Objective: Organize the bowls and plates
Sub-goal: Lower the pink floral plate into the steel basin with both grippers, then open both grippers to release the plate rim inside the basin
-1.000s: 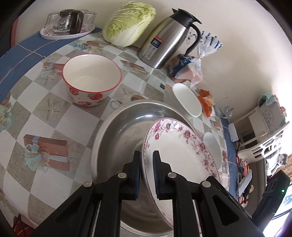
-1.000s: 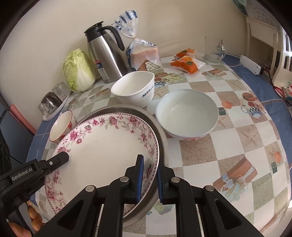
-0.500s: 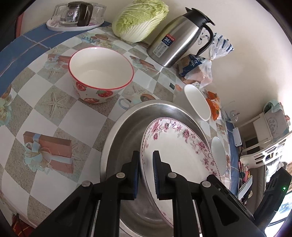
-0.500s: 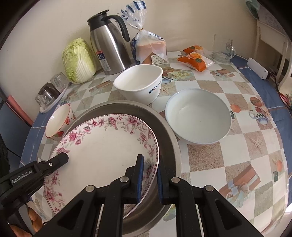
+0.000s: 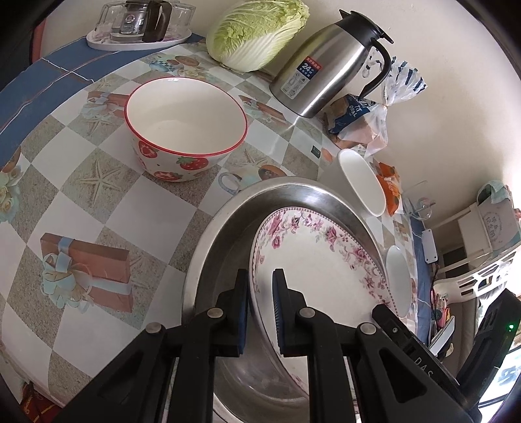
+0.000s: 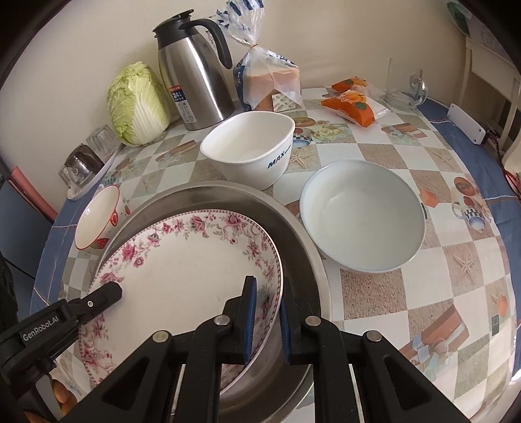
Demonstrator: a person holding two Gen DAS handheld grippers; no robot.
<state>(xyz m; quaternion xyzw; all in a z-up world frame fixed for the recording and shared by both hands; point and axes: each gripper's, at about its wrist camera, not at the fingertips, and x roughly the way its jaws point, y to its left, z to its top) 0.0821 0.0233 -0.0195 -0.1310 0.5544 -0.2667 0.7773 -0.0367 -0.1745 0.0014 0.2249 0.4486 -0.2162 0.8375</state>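
Observation:
A white plate with pink flowers on its rim (image 5: 319,260) (image 6: 182,263) is held inside a large steel basin (image 5: 224,247) (image 6: 302,247). My left gripper (image 5: 260,283) is shut on the plate's left rim. My right gripper (image 6: 267,293) is shut on its right rim. I cannot tell whether the plate touches the basin's floor. A strawberry bowl (image 5: 185,130) (image 6: 97,221) stands left of the basin. A white MAX bowl (image 6: 250,146) (image 5: 361,182) and a pale grey bowl (image 6: 361,218) (image 5: 399,279) stand to its right.
Along the wall stand a cabbage (image 6: 136,101), a steel thermos jug (image 6: 192,71), bagged bread (image 6: 267,81), orange snack packs (image 6: 351,101) and a glass mug (image 6: 403,84). A tray of glasses (image 5: 140,26) sits at the far left. A white power strip (image 6: 465,123) lies at the right edge.
Both grippers have gone down with the plate, deeper into the basin. The table and bowls look closer. The grip has not changed.

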